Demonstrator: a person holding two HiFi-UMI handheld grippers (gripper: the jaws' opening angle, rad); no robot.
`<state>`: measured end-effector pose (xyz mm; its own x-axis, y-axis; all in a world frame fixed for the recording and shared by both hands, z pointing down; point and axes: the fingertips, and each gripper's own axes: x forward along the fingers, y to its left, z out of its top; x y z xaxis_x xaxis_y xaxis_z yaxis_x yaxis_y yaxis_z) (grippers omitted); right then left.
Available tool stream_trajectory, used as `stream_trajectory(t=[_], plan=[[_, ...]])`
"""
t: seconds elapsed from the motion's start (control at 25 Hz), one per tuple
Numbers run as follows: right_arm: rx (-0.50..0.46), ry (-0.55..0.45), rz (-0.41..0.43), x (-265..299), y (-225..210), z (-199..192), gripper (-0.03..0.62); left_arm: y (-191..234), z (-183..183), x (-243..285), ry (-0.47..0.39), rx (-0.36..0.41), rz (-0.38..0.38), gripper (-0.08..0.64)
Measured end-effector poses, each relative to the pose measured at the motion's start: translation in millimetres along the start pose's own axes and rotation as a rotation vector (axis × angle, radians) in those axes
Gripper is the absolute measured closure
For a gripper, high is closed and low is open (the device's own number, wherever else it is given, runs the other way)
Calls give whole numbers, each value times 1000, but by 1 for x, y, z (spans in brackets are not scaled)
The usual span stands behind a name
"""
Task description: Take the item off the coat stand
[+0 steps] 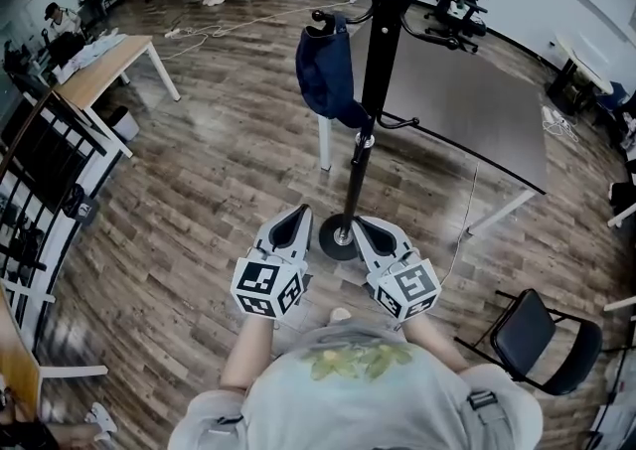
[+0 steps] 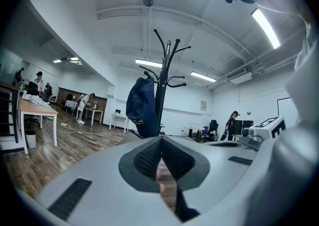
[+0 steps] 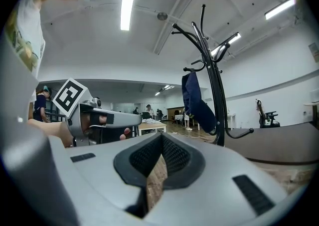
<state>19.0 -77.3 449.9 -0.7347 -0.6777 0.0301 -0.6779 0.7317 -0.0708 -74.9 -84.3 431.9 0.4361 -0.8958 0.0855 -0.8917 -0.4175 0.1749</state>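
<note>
A dark blue bag (image 1: 328,73) hangs from a hook on the left side of the black coat stand (image 1: 376,61). The same bag (image 2: 142,107) (image 3: 197,100) shows in both gripper views, hanging on the stand (image 2: 162,90) (image 3: 213,75). My left gripper (image 1: 296,223) and right gripper (image 1: 370,229) are held low, side by side, close to the stand's round base (image 1: 341,236). Both are shut with nothing between the jaws, well short of the bag. In the left gripper view the left gripper (image 2: 161,151) points up at the stand; the right gripper (image 3: 161,151) does likewise.
A dark grey table (image 1: 467,100) stands right behind the stand. A black chair (image 1: 537,339) is at my right, a black rack (image 1: 40,180) at my left, a wooden desk (image 1: 104,66) far left. Wooden floor all round. People stand at the far tables.
</note>
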Motion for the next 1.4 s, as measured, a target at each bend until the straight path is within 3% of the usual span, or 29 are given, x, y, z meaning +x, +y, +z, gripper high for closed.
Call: stream_trajectory(t=[0.32,0.4,0.68,1.4], plan=[[-5,3,67,13,-21,1,586,2,13,36,-27,16,16,543],[-13,2,78,15,-26,1,586,-1,17,44,-28,20,3,479],[-16,-3,88,24,-42,7,586,0,42,66,-47,73,0,400],[3,-10,41,53,-65,13,586,53,97,125,-51,85,-37,250]])
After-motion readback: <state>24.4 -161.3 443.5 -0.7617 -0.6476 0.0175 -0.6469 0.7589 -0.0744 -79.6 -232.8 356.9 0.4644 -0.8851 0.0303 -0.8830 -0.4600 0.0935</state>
